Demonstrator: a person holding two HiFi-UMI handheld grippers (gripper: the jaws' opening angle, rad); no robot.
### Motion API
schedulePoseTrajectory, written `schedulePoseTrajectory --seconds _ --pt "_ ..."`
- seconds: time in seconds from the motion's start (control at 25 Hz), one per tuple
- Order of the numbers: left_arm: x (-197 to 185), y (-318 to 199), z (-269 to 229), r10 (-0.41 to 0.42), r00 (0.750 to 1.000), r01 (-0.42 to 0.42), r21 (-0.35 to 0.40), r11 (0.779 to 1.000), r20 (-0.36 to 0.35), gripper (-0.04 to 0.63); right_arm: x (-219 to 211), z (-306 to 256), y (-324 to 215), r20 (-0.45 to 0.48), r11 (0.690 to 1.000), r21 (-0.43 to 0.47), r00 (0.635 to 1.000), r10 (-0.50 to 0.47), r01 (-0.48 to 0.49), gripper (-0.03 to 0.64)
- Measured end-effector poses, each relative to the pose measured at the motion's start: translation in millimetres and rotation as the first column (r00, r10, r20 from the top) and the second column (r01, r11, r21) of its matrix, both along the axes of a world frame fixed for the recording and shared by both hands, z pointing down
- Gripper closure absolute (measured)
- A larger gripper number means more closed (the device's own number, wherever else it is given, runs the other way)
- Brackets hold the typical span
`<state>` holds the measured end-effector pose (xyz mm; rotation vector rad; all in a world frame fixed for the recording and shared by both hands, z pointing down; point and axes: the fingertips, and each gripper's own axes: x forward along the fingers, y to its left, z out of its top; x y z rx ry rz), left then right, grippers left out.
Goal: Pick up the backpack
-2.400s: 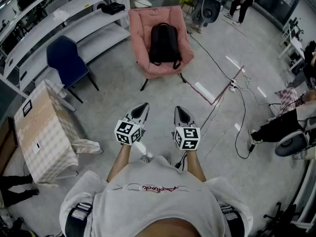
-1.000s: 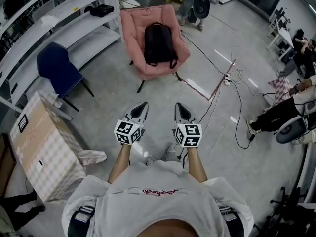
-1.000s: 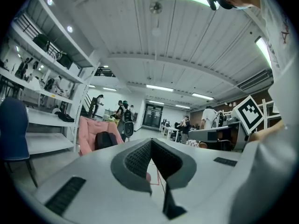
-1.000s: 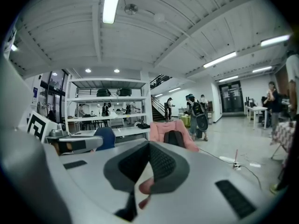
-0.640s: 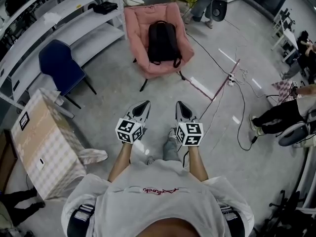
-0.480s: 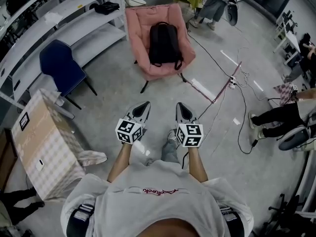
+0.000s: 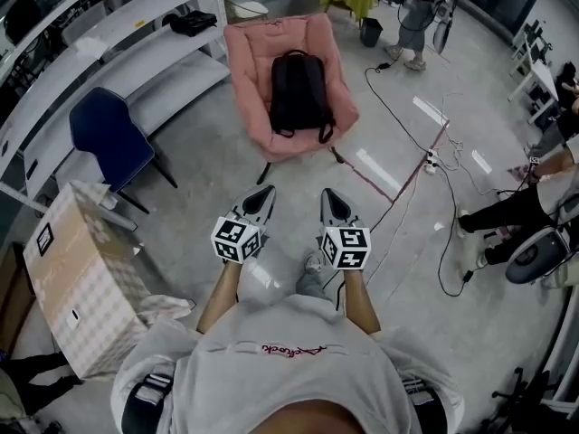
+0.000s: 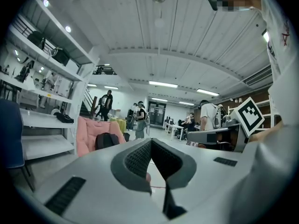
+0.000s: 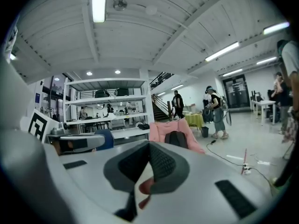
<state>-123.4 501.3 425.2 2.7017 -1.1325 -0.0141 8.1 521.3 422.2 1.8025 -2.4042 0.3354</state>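
A black backpack (image 7: 298, 93) rests upright against the back of a pink lounge chair (image 7: 255, 61) ahead of me. The left gripper view also has the backpack (image 8: 107, 141) on the chair, far off; so does the right gripper view, where the backpack (image 9: 176, 139) sits just over the jaws. My left gripper (image 7: 265, 193) and right gripper (image 7: 330, 195) are held side by side in front of my chest, both shut with nothing between the jaws. Bare floor separates them from the chair.
A blue chair (image 7: 109, 132) and white shelving (image 7: 136, 34) stand at the left, with a checked-cloth table (image 7: 77, 278) near me. Cables and a power strip (image 7: 432, 159) trail across the floor on the right. People stand behind the chair and sit at the right edge (image 7: 507, 220).
The pink chair and backpack sit slightly nearer and larger in the head view. The people in the background have shifted. Both grippers keep the same shut pose before my chest.
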Motion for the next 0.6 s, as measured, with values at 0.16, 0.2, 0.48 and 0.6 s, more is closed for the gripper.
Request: schedulePoseTrajectory --seconds 0.16,0.2,0.48,0.6 --pt "22.2 -33.5 -5.5 -0.011 1.000 0.011 0.006 1.000 0.011 0.586 20.8 -3.1 -34.0 0.012 1.000 0.003 1.000 -0.012 0.012 0.597" --pt "27.0 -41.7 -6.7 -0.017 1.000 0.017 0.007 1.000 0.014 0.586 25.3 -4.1 -42.1 0.013 1.000 0.004 1.000 -0.018 0.018 0.597" --pt "66.7 -101.3 -13.3 -0.045 0.999 0.044 0.009 0.999 0.021 0.586 64.3 -8.7 -104.4 0.019 0.999 0.007 0.999 -0.045 0.045 0.597" --pt "84.4 -125.2 -18.2 -0.061 0.998 0.060 0.012 0.998 0.024 0.586 81.5 -12.0 -128.8 0.019 0.998 0.004 0.998 -0.063 0.062 0.597"
